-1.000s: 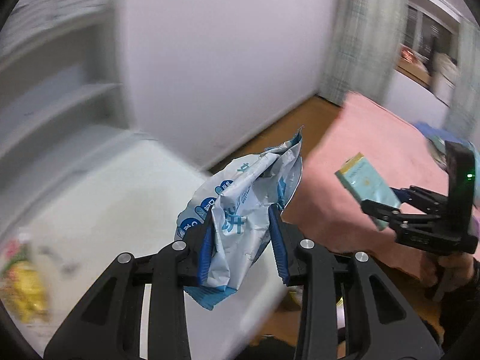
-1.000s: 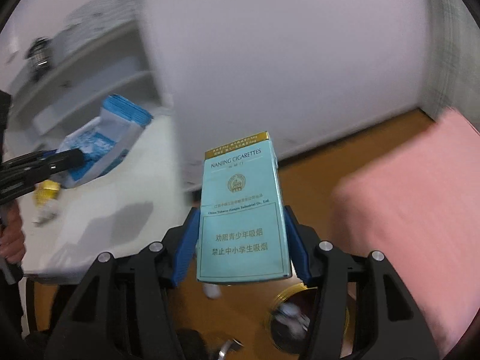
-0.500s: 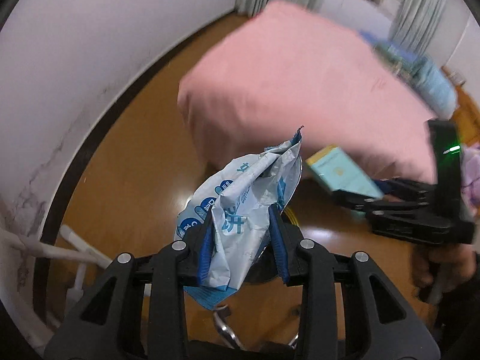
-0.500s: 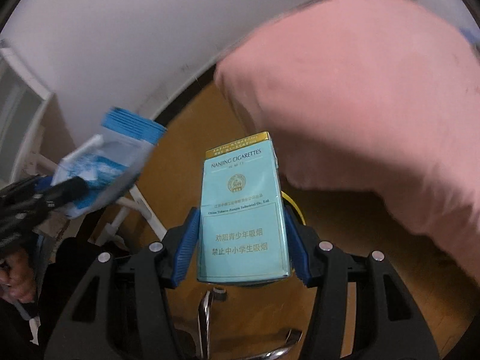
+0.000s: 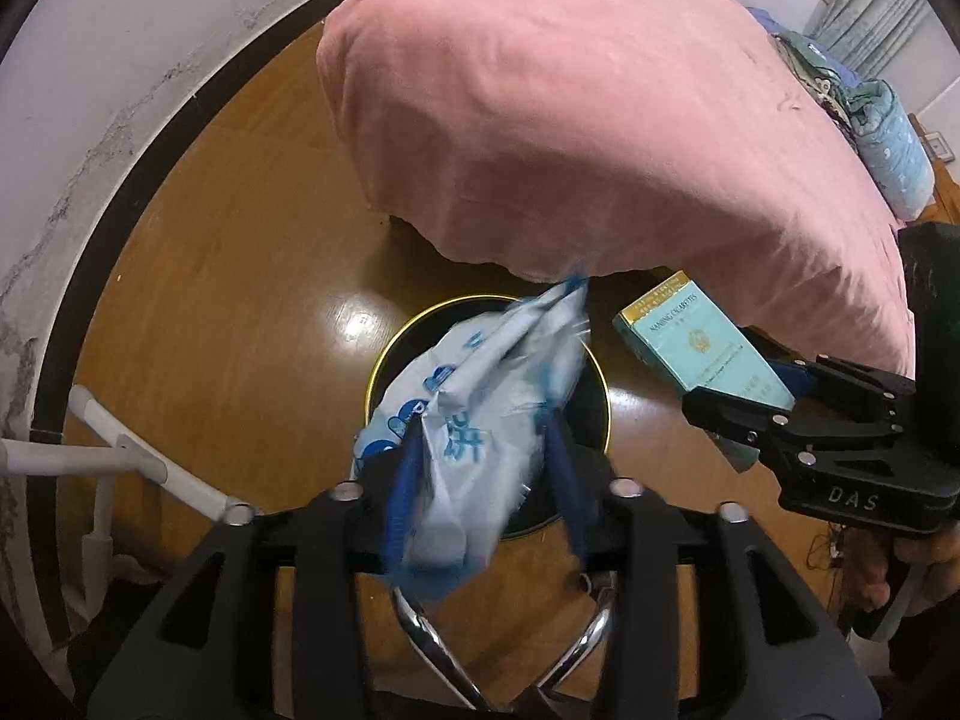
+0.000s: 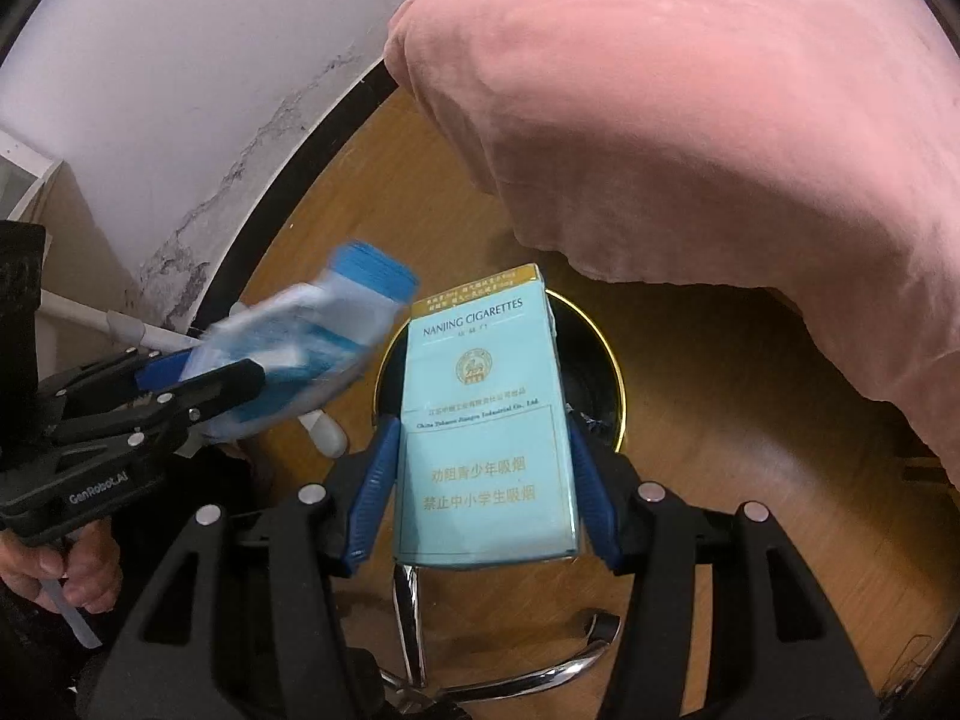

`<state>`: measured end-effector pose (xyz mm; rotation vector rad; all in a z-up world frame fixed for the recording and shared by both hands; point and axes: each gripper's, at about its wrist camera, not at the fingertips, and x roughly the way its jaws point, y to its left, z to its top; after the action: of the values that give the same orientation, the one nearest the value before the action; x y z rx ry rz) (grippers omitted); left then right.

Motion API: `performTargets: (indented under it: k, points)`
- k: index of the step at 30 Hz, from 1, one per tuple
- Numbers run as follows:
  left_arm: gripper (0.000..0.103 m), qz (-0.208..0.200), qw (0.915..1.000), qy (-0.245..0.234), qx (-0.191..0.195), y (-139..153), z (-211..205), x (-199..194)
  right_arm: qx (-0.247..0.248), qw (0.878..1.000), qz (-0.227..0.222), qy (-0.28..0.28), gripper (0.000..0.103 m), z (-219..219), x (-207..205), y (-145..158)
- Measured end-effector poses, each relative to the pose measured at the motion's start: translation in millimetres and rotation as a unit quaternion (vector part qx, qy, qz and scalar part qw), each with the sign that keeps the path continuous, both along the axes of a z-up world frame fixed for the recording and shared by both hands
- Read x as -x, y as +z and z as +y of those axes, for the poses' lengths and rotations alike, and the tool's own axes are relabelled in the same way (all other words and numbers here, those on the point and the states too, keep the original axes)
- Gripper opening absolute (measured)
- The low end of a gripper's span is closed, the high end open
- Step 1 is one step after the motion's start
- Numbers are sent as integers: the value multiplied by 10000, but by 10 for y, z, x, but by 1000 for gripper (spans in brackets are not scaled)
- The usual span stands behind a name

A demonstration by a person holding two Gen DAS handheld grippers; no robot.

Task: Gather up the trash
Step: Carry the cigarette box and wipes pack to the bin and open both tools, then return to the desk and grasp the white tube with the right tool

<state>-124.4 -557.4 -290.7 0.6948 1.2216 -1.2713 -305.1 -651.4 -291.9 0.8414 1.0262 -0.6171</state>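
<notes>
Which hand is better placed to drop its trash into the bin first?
Left: its gripper, jaws opening, has the blue-white wrapper right over the bin; the right's cigarette pack hangs beside the rim there.

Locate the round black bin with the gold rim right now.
The round black bin with the gold rim stands on the wooden floor beside the pink bedspread, directly below both wrist views.

Dim, warm indoor light. Bright glare patch on the wooden floor [image 5: 354, 315] beside the bin [image 5: 384, 360]. Deep shadow under the pink bedspread [image 6: 690, 150]. Blue-white wrapper [image 5: 480, 408] motion-blurred in both views. Strong fisheye bending; black vignette at the corners.
</notes>
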Motion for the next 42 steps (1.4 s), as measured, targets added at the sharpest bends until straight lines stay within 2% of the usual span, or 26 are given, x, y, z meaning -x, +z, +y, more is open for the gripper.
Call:
performTargets:
  k: [1, 7, 13, 15, 17, 19, 22, 25, 29, 31, 33, 36, 37, 39, 40, 42]
  points:
    - [57, -19, 10000, -9, 38, 11, -11, 7, -1, 10000, -7, -11, 54, 13, 33, -15]
    - [58, -178, 9997, -132, 105, 107, -17, 95, 8, 10000, -49, -29, 54, 32, 63, -1]
    - [62, -349, 9989, -82, 291, 343, 70, 71, 33, 9999, -90, 53, 55, 60, 41, 29]
    - [65, -409, 9983, -92, 409, 488, 130, 66, 31, 9998, -134, 107, 59, 68, 9, 57]
    - [71, -518, 9970, -101, 560, 642, 188, 63, 63, 9998, -156, 100, 83, 87, -18, 99]
    - [79, -679, 9950, -93, 730, 839, 274, 65, 188, 9995, -192, 137, 83, 124, -56, 189]
    - [82, -765, 9923, -69, 973, 1119, 424, 57, 432, 9985, -194, 263, 83, 179, -126, 390]
    - [91, -912, 9872, 51, 1305, 1541, 674, 31, 950, 9944, -231, 402, 83, 279, -190, 768]
    - [94, -1342, 9724, 359, 1875, 2226, 1313, -115, 1599, 9823, -632, 742, 88, 546, -411, 1450]
    - [94, -1464, 9661, 593, 2043, 2440, 1643, -261, 1802, 9734, -906, 1085, 88, 773, -633, 1765]
    - [94, -1708, 9576, 1057, 2067, 2620, 2107, -532, 1919, 9605, -1230, 1595, 88, 1088, -972, 2061]
    - [94, -2140, 9396, 1935, 1839, 2779, 2849, -1039, 1929, 9338, -1643, 2527, 88, 1667, -1580, 2363]
    - [94, -2263, 9323, 2228, 1731, 2812, 3090, -1196, 1903, 9256, -1719, 2782, 88, 1831, -1753, 2414]
    - [94, -2446, 9124, 2912, 1510, 2869, 3717, -1564, 1786, 9044, -1858, 3401, 88, 2271, -2210, 2499]
    - [94, -2535, 8992, 3296, 1359, 2888, 4085, -1756, 1744, 8950, -1899, 3640, 88, 2455, -2401, 2523]
    - [94, -2590, 8815, 3766, 1183, 2913, 4595, -1989, 1618, 8700, -1999, 4207, 88, 2902, -2828, 2578]
